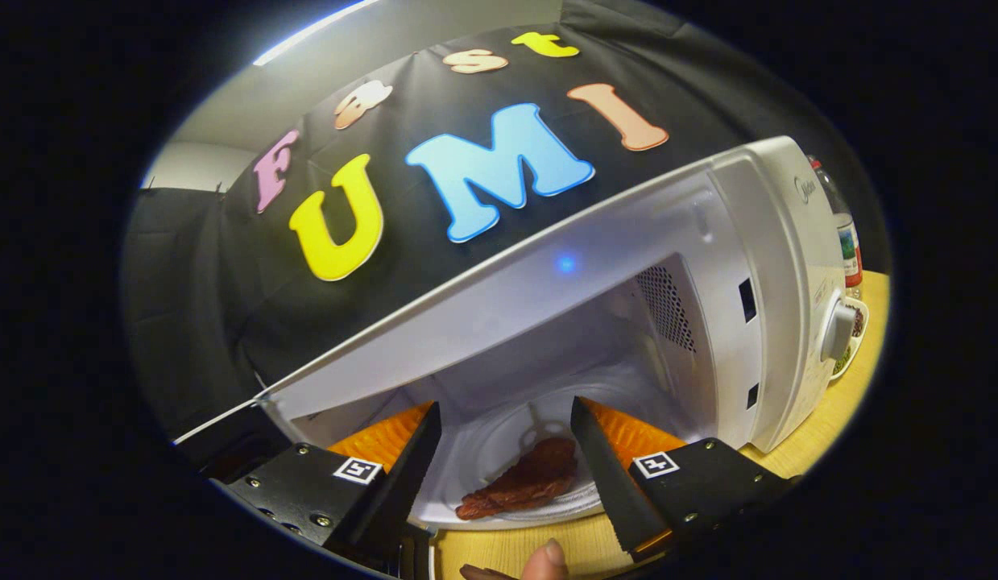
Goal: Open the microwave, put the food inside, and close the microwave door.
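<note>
The microwave is standing on a wooden table with its door swung open, the white cavity facing the gripper. Inside, a reddish-brown piece of food is lying on the round white turntable plate at the cavity floor. The gripper is hovering at the mouth of the cavity with its fingers spread wide apart and gripping nothing; the food is showing between them, just ahead of the tips and clear of both. From the food, the control knob is sitting at about two o'clock on the microwave's front panel. Beyond the microwave, at roughly two o'clock, a bottle is standing beside a small dish of mixed items. A person's fingertip is showing at six o'clock, below the food, over the table edge.
</note>
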`<state>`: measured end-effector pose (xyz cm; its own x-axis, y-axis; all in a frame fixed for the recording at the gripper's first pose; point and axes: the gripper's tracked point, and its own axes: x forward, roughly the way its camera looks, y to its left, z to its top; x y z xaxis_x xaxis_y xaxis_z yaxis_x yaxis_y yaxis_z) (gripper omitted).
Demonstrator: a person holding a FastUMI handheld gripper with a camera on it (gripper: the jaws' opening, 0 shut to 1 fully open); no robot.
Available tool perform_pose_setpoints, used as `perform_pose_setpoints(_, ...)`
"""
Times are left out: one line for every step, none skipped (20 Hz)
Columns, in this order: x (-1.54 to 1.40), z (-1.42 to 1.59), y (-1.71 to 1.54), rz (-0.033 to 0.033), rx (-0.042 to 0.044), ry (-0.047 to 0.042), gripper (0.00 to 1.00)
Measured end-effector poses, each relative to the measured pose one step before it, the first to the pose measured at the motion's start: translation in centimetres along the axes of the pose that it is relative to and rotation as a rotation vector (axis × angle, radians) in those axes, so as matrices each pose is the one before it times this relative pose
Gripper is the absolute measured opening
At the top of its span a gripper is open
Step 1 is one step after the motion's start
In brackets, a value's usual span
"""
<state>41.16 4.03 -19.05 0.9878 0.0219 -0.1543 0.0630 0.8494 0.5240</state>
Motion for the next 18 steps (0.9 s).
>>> perform_pose_setpoints(-1.996, 0.14, 1.429, 0.04929, -0.00319, 0.02288, 0.98)
perform_pose_setpoints(-2.131, 0.096, 1.631, 0.0543, -0.00424, 0.01583, 0.98)
perform_pose_setpoints(-2.164, 0.236, 1.82, 0.04751, -0.01319, 0.00576, 0.98)
perform_pose_setpoints(-2.134, 0.445, 2.001, 0.04767, -0.02465, -0.00034, 0.98)
perform_pose_setpoints(-2.476, 0.481, 2.042, 0.04321, -0.02564, -0.0135, 0.97)
perform_pose_setpoints(-2.338, 0.737, 2.315, 0.04486, -0.02376, -0.017, 0.97)
perform_pose_setpoints(-2.053, 0.852, 2.605, 0.0504, -0.01789, -0.02193, 0.97)
perform_pose_setpoints(-1.738, 0.696, 2.825, 0.05244, -0.01158, -0.01601, 0.97)
perform_pose_setpoints(-1.67, 0.567, 2.914, 0.05471, -0.01187, -0.01203, 0.97)
perform_pose_setpoints(-1.26, 0.512, 2.864, 0.0548, -0.01285, -0.01724, 0.97)
perform_pose_setpoints(-1.042, 0.372, 2.668, 0.04572, -0.01786, -0.00971, 0.97)
perform_pose_setpoints(-0.621, -0.051, 2.093, 0.03842, -0.01777, -0.00483, 0.97)
perform_pose_setpoints(-0.419, -0.148, 2.49, 0.04826, -0.03466, 0.002, 0.97)
perform_pose_setpoints(-0.179, -0.505, 1.733, 0.03315, -0.03995, 0.00902, 0.97)
perform_pose_setpoints(0.114, -0.889, 1.733, 0.02752, -0.06022, 0.02147, 0.97)
perform_pose_setpoints(0.102, -1.193, 1.478, 0.0256, -0.05504, 0.03123, 0.97)
perform_pose_setpoints(0.322, -1.311, 1.059, 0.01421, -0.03907, 0.0334, 0.91)
perform_pose_setpoints(0.208, -1.315, 0.843, 0.01144, -0.01014, 0.02284, 0.79)
